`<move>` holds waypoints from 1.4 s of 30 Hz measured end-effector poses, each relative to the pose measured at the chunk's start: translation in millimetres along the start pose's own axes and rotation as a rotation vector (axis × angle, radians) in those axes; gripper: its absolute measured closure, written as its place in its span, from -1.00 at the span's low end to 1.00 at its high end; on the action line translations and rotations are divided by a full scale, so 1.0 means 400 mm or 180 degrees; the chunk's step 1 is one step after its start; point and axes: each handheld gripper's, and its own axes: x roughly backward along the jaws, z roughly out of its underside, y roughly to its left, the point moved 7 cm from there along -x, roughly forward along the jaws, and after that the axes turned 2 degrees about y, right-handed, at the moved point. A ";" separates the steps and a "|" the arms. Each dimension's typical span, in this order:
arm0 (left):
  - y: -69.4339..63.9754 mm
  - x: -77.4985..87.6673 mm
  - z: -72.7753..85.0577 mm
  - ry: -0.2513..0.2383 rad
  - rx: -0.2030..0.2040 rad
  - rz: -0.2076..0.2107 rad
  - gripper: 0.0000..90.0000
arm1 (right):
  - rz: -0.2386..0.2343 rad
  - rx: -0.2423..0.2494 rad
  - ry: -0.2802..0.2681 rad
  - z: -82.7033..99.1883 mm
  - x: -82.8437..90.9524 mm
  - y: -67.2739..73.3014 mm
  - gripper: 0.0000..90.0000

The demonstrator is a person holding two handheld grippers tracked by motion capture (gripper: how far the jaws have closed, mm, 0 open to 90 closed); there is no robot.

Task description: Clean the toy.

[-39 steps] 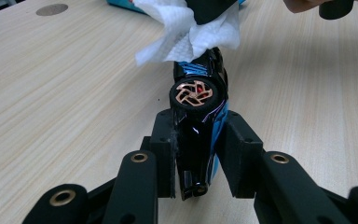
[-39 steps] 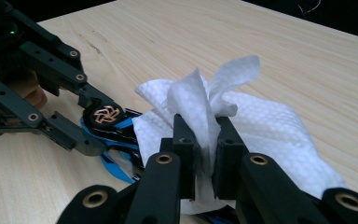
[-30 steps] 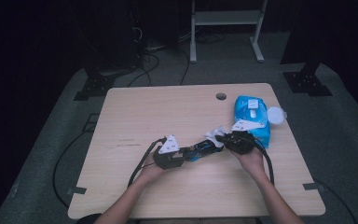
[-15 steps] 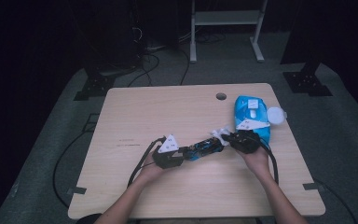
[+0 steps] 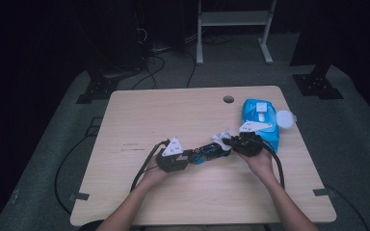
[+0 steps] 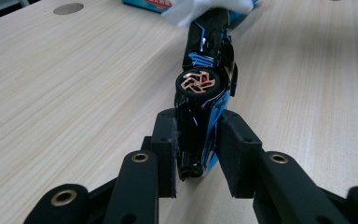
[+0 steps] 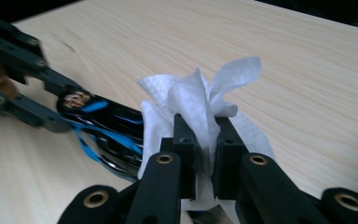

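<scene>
I see the wooden tabletop [image 5: 139, 120] with a blue wipes pack [image 5: 259, 115] at its far right edge and a white lid [image 5: 285, 119] just beside it. Near the middle, my left gripper [image 5: 189, 156] is clamped on one end of a black-and-blue toy car [image 6: 207, 88], held on its side just above the wood. My right gripper [image 5: 227, 140] pinches a crumpled white wipe [image 7: 200, 100], pressed against the car's other end.

A lab-like recording room: dark walls, grey carpet [image 5: 53, 144], loose cables [image 5: 159, 62], black stand feet [image 5: 318, 84] around a lone wooden bench [image 5: 173, 110].
</scene>
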 end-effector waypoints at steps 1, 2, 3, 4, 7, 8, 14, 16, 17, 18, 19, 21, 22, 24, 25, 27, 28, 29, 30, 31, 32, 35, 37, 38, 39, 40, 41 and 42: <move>0.002 0.001 0.000 0.0006 -0.0004 -0.0002 0.53 | 0.0021 0.0007 0.0007 0.000 0.003 -0.003 0.82; 0.002 0.001 0.001 0.0007 0.0001 0.0000 0.53 | 0.0027 -0.0017 0.0011 0.000 0.006 -0.004 0.81; 0.003 0.001 0.001 0.0007 0.0003 0.0002 0.53 | 0.0008 -0.0029 0.0009 -0.001 0.007 -0.002 0.82; 0.002 0.001 0.000 0.0001 0.0009 0.0000 0.53 | -0.0009 -0.0025 0.0004 -0.003 0.004 0.005 0.82; 0.001 0.000 0.000 -0.0007 0.0019 0.0006 0.53 | -0.0110 0.0020 -0.0004 -0.012 -0.013 0.037 0.82; 0.002 -0.001 0.000 -0.0008 0.0020 0.0007 0.53 | -0.0144 0.0037 -0.0004 -0.016 -0.022 0.050 0.82; 0.003 -0.006 -0.002 -0.0025 0.0040 -0.0003 0.50 | -0.0490 0.0118 -0.0092 -0.039 -0.079 0.152 0.82; 0.008 -0.002 0.001 -0.0019 0.0047 -0.0002 0.49 | -0.0600 0.0131 -0.0117 -0.047 -0.089 0.168 0.82; 0.008 -0.002 0.001 -0.0020 0.0052 0.0004 0.49 | -0.0616 0.0121 -0.0109 -0.048 -0.089 0.169 0.82; 0.008 -0.002 0.001 -0.0015 0.0047 0.0003 0.49 | -0.0617 0.0128 -0.0102 -0.048 -0.089 0.166 0.82; 0.008 -0.002 0.001 -0.0016 0.0043 0.0002 0.49 | -0.0580 0.0140 -0.0076 -0.047 -0.085 0.158 0.82; 0.009 -0.001 0.001 0.0000 0.0042 0.0006 0.49 | -0.0438 0.0161 -0.0026 -0.042 -0.070 0.129 0.82; 0.009 -0.001 0.001 -0.0001 0.0044 0.0004 0.49 | -0.0354 0.0152 -0.0029 -0.039 -0.059 0.109 0.82; 0.010 0.000 0.002 0.0000 0.0045 -0.0001 0.50 | -0.0222 0.0069 -0.0040 -0.031 -0.033 0.068 0.82; 0.011 0.000 0.002 0.0007 0.0040 -0.0008 0.50 | -0.0187 0.0008 -0.0046 -0.026 -0.021 0.052 0.82; 0.014 -0.001 0.002 0.0009 0.0045 -0.0019 0.49 | -0.0154 -0.0036 -0.0026 -0.012 -0.006 0.033 0.82; 0.015 -0.002 0.002 0.0004 0.0052 -0.0021 0.49 | -0.0150 -0.0039 -0.0005 -0.009 -0.004 0.032 0.82; 0.016 -0.002 0.002 0.0017 0.0053 -0.0025 0.49 | -0.0144 -0.0017 -0.0006 -0.007 -0.004 0.033 0.82; 0.017 -0.002 0.002 0.0017 0.0055 -0.0033 0.49 | -0.0151 -0.0018 -0.0018 -0.009 -0.007 0.036 0.82; 0.018 -0.001 0.002 0.0022 0.0056 -0.0040 0.49 | -0.0159 -0.0017 -0.0021 -0.010 -0.011 0.040 0.82; 0.019 0.000 0.002 0.0027 0.0059 -0.0049 0.49 | -0.0180 -0.0004 -0.0041 -0.013 -0.019 0.047 0.82; 0.028 0.007 0.007 0.0033 0.0091 -0.0078 0.48 | -0.0231 -0.0015 -0.0084 -0.020 -0.036 0.059 0.82; 0.033 0.010 0.010 0.0022 0.0118 -0.0079 0.48 | -0.0269 -0.0057 -0.0127 -0.022 -0.045 0.061 0.82; 0.034 0.011 0.009 0.0019 0.0141 -0.0059 0.47 | -0.0298 -0.0086 -0.0136 -0.023 -0.047 0.062 0.82; 0.034 0.013 0.008 -0.0002 0.0167 -0.0040 0.45 | -0.0306 -0.0084 -0.0145 -0.023 -0.049 0.061 0.82; 0.033 0.015 0.004 -0.0046 0.0191 -0.0005 0.41 | -0.0309 -0.0085 -0.0148 -0.022 -0.048 0.061 0.82; 0.031 0.019 -0.003 -0.0107 0.0219 0.0040 0.37 | -0.0310 -0.0078 -0.0144 -0.021 -0.047 0.062 0.82; 0.030 0.022 -0.010 -0.0158 0.0261 0.0078 0.33 | -0.0311 -0.0063 -0.0139 -0.021 -0.046 0.064 0.82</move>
